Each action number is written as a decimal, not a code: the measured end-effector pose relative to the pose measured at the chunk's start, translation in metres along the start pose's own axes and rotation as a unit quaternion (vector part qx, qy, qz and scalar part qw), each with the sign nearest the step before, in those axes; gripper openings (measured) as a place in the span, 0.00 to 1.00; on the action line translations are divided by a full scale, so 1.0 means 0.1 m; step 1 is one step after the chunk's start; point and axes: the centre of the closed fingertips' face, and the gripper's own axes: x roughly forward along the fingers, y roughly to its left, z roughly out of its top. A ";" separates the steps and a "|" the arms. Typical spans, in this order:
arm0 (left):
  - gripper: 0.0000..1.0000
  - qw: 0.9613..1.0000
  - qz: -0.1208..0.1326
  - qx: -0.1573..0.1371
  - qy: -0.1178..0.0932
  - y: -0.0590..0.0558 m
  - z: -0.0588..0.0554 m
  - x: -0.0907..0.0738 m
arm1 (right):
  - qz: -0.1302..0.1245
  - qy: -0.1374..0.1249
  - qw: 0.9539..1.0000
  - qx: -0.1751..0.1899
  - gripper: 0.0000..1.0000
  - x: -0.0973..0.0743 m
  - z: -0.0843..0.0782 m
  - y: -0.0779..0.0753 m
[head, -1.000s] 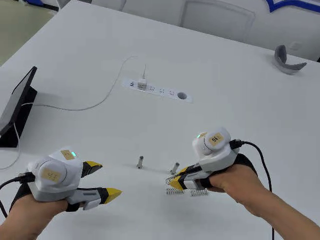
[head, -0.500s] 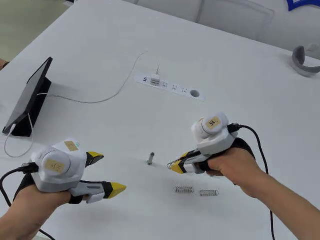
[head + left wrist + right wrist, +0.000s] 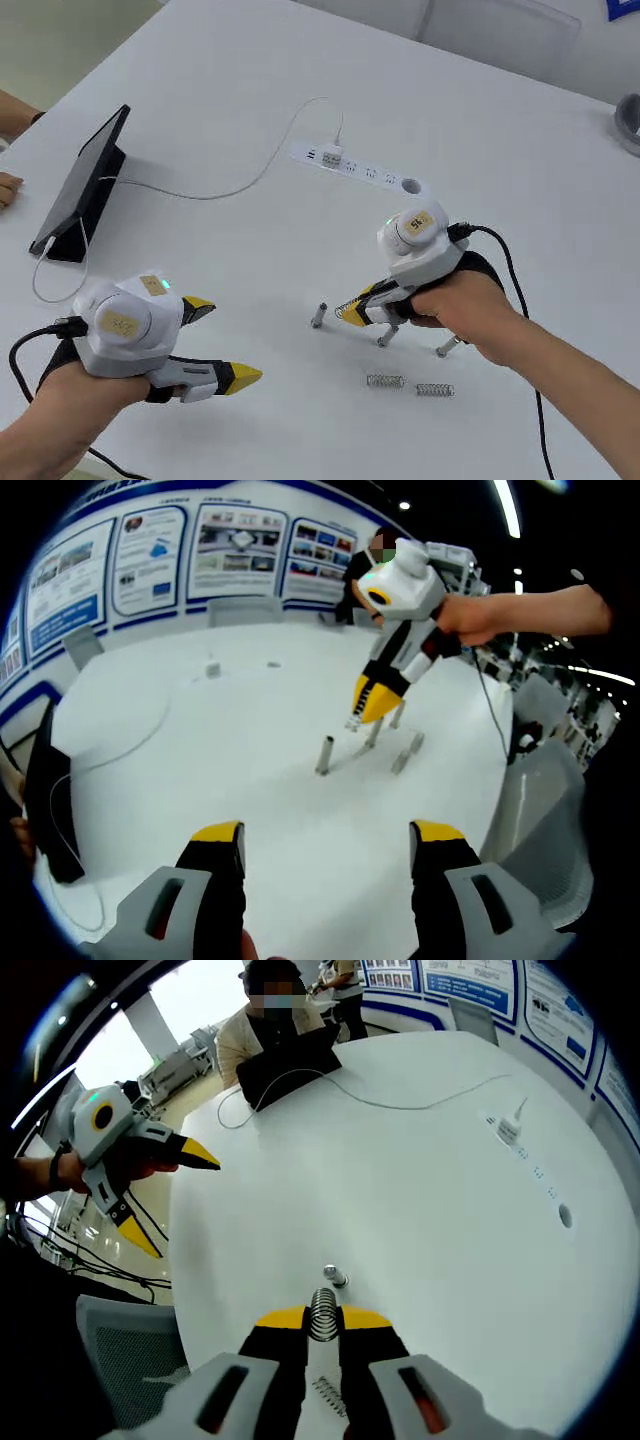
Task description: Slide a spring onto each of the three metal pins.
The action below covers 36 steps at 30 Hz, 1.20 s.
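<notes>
Pinching one spring [image 3: 321,1310] end-on between nearly closed jaws, the right claw [image 3: 352,314] hovers just short of the first metal pin [image 3: 319,316], which stands upright on the white desk [image 3: 250,260] straight ahead of its tips. A second ago this claw was down among the loose springs; it has since lifted clear with one and carried it to the pin, so the first threading looks ready to begin. No pin wears a spring yet. A second pin [image 3: 387,336] and a third pin [image 3: 447,347] stand just behind the claw's tips, beneath the hand, and two spare springs [image 3: 385,381] lie flat on the desk a little behind those. Well apart to the side, the left claw [image 3: 224,340] waits with jaws wide, holding nothing. Far beyond the tips lie a power strip [image 3: 365,170] and a propped tablet [image 3: 85,185].
</notes>
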 end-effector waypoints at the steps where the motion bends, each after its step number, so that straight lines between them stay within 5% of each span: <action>1: 0.68 1.000 0.000 -0.003 0.000 0.00 -0.01 0.00 | 0.001 0.001 1.000 -0.001 0.12 0.01 0.01 0.00; 36: 0.67 1.000 -0.006 -0.024 0.003 -0.07 -0.13 -0.05 | 0.003 0.027 0.999 -0.032 0.13 0.28 0.11 -0.03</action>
